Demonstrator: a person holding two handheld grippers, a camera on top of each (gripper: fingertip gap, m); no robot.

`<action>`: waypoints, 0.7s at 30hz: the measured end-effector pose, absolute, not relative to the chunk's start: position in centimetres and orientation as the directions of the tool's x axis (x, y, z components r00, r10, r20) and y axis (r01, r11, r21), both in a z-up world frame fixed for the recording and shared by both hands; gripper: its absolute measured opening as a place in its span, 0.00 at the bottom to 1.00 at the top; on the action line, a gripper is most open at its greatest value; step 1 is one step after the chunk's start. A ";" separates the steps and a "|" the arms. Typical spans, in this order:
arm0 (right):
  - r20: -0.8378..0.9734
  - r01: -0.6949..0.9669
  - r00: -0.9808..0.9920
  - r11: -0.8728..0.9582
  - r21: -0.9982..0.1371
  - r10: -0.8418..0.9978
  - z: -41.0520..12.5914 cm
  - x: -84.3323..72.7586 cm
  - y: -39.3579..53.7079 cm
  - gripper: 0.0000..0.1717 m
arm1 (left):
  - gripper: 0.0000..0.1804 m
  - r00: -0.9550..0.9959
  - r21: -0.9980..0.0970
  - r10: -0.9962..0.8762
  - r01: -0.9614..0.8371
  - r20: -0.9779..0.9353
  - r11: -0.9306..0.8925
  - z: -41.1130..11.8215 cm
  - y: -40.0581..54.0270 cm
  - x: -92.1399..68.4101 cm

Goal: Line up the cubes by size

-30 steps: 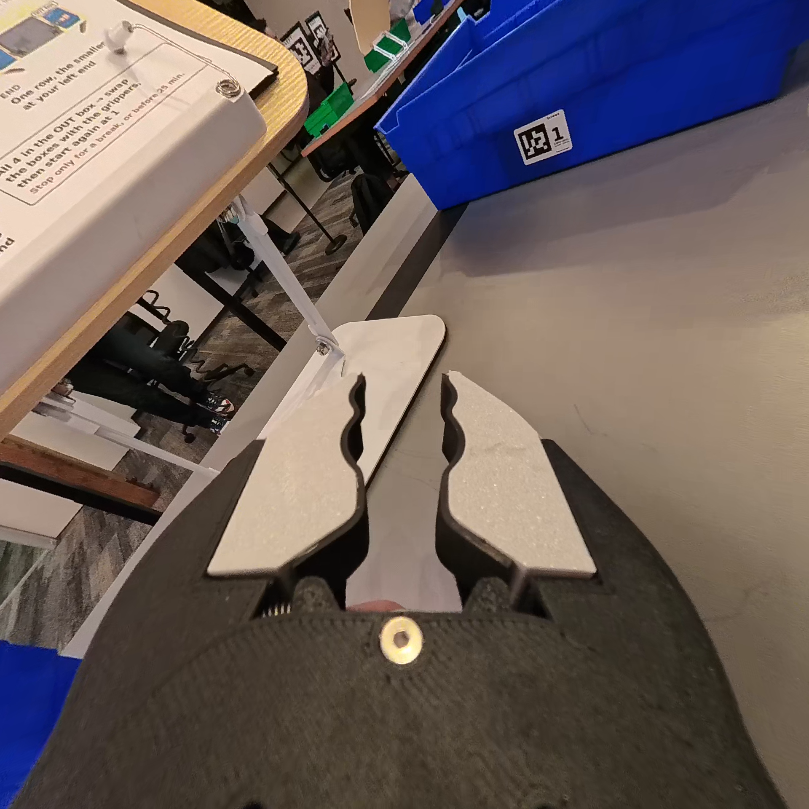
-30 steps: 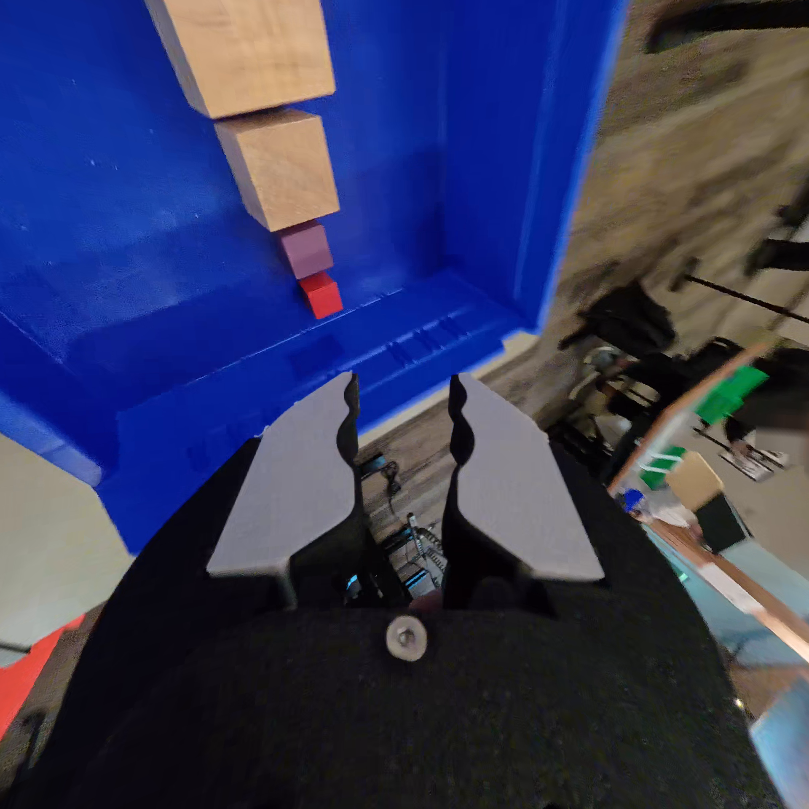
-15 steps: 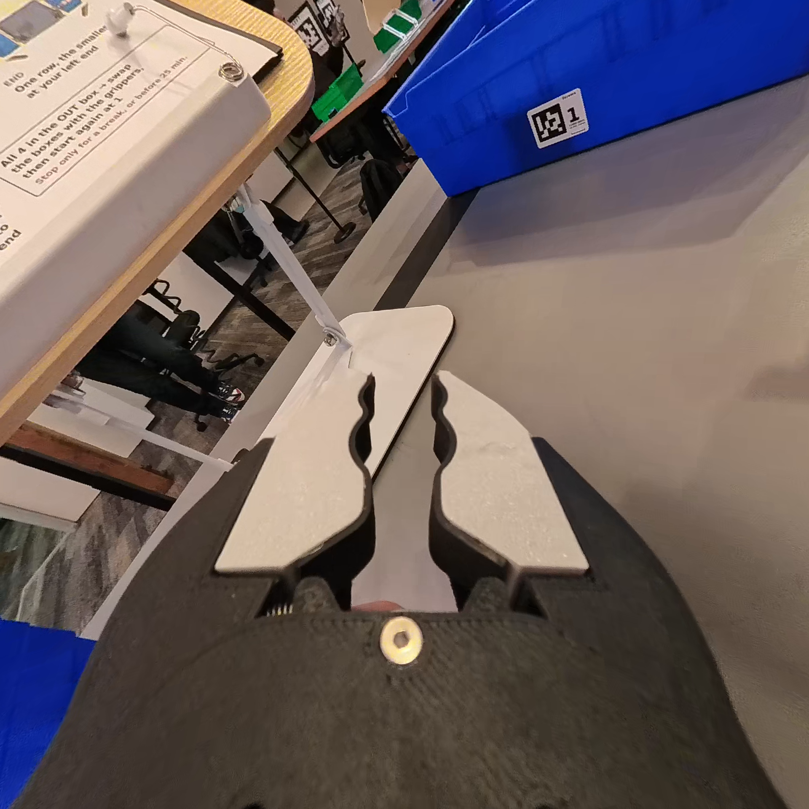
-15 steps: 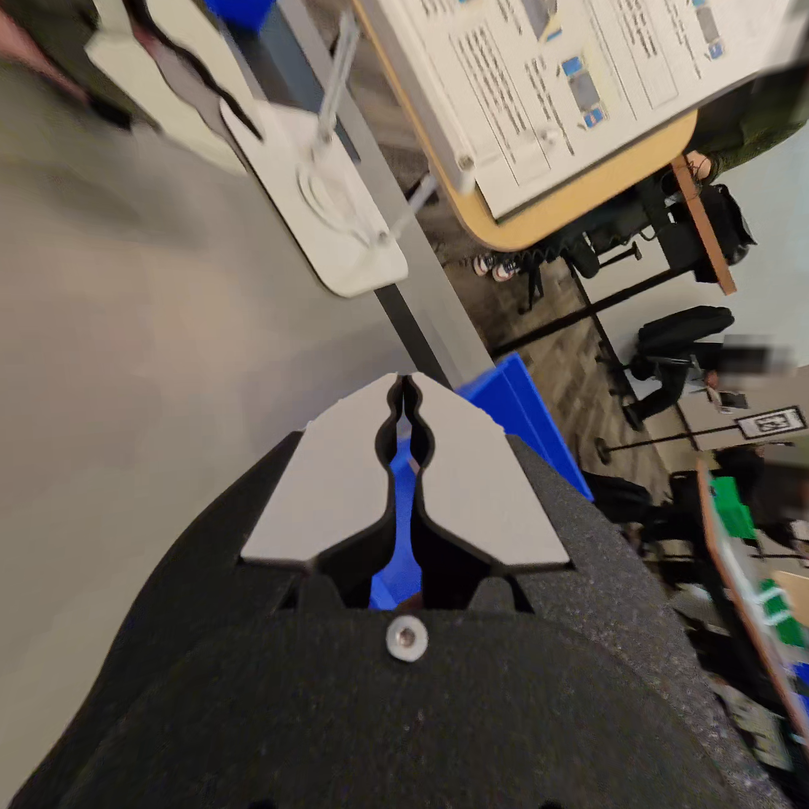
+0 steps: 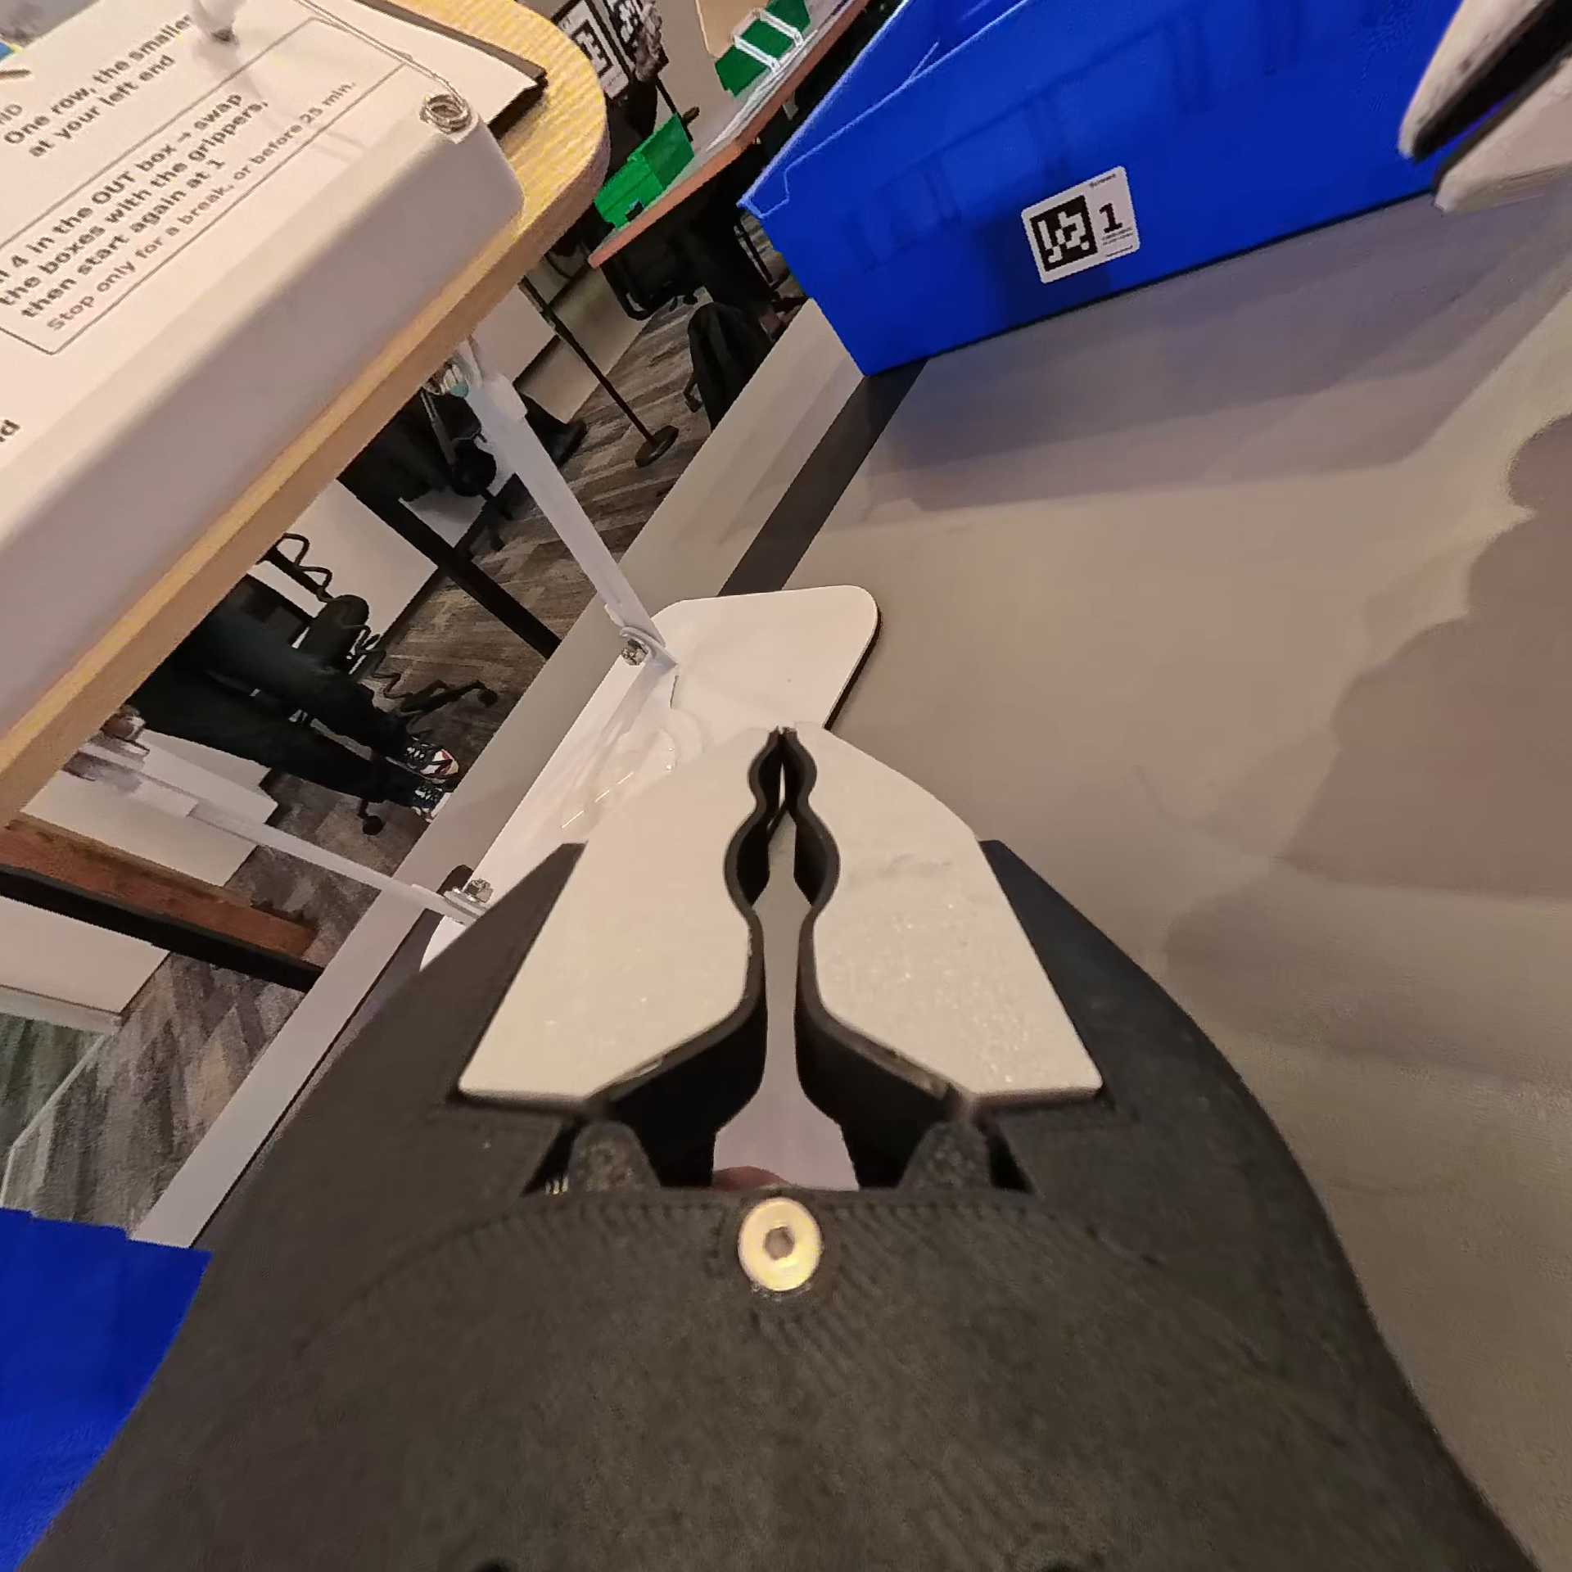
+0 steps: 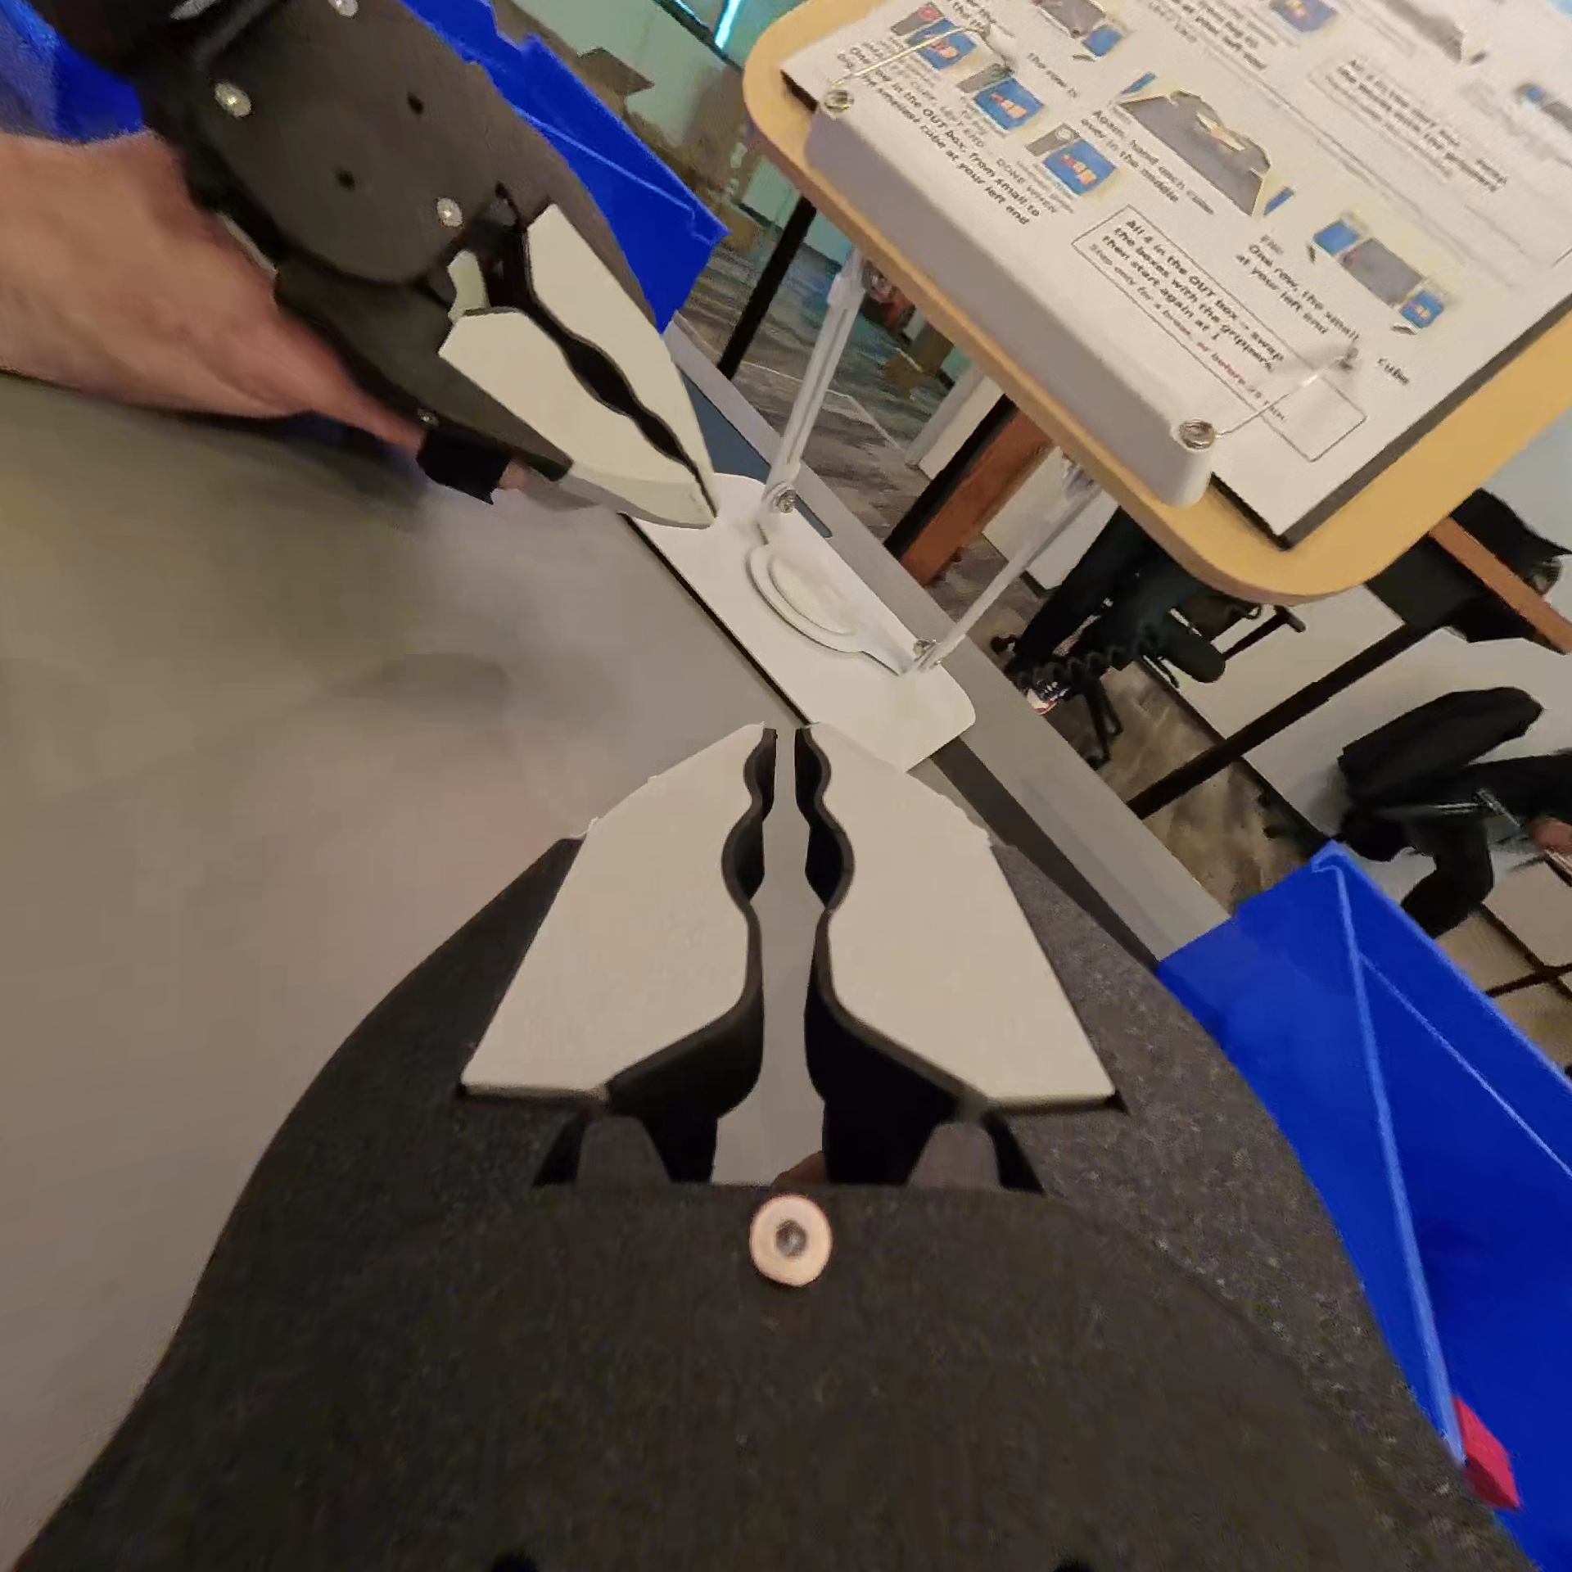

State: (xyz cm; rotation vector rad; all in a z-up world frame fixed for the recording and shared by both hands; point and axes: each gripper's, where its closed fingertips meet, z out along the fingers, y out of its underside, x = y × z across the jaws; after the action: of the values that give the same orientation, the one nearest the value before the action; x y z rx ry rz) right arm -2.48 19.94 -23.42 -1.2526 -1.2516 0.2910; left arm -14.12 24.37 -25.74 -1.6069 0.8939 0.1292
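Left gripper (image 5: 784,738) low over grey table (image 5: 1191,680), fingertips closed together on nothing, over white stand base (image 5: 783,646). Beyond, blue bin (image 5: 1063,128) with a square marker label (image 5: 1079,224). Instruction board (image 5: 213,170) upper left. Right gripper (image 5: 1497,102) blurred at top right corner.

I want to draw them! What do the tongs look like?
Each tongs has a black, grainy, rounded body with one silver screw in the middle. Two pale grey fingers taper forward, with wavy black inner edges. The left tongs look the same.
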 end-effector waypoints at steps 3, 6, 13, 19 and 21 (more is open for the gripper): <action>0.535 0.439 0.345 0.371 -0.818 0.771 -23.9 -2.9 19.4 0.03 | 0.00 0.691 -0.796 -0.478 -0.605 -0.542 0.029 -25.8 24.3 -14.0; 0.570 0.456 0.328 0.403 -0.794 0.753 -24.0 -2.7 19.2 0.04 | 0.00 0.694 -0.798 -0.476 -0.602 -0.541 0.030 -25.7 24.3 -14.1; 0.570 0.467 0.321 0.397 -0.790 0.756 -24.4 -2.6 19.5 0.05 | 0.01 0.689 -0.788 -0.465 -0.616 -0.555 0.028 -25.8 24.3 -14.3; 0.584 0.479 0.297 0.411 -0.776 0.756 -24.8 -2.7 19.3 0.07 | 0.01 0.690 -0.790 -0.467 -0.613 -0.552 0.028 -25.7 24.2 -14.3; 0.596 0.484 0.290 0.423 -0.766 0.749 -24.8 -2.7 19.2 0.07 | 0.01 0.691 -0.791 -0.470 -0.611 -0.549 0.028 -25.7 24.2 -14.3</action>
State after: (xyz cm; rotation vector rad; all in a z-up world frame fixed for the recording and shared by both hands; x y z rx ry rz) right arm -2.73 19.24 -24.82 -1.2158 -1.3543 0.2524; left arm -14.32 24.25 -25.75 -1.6092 0.9008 0.1349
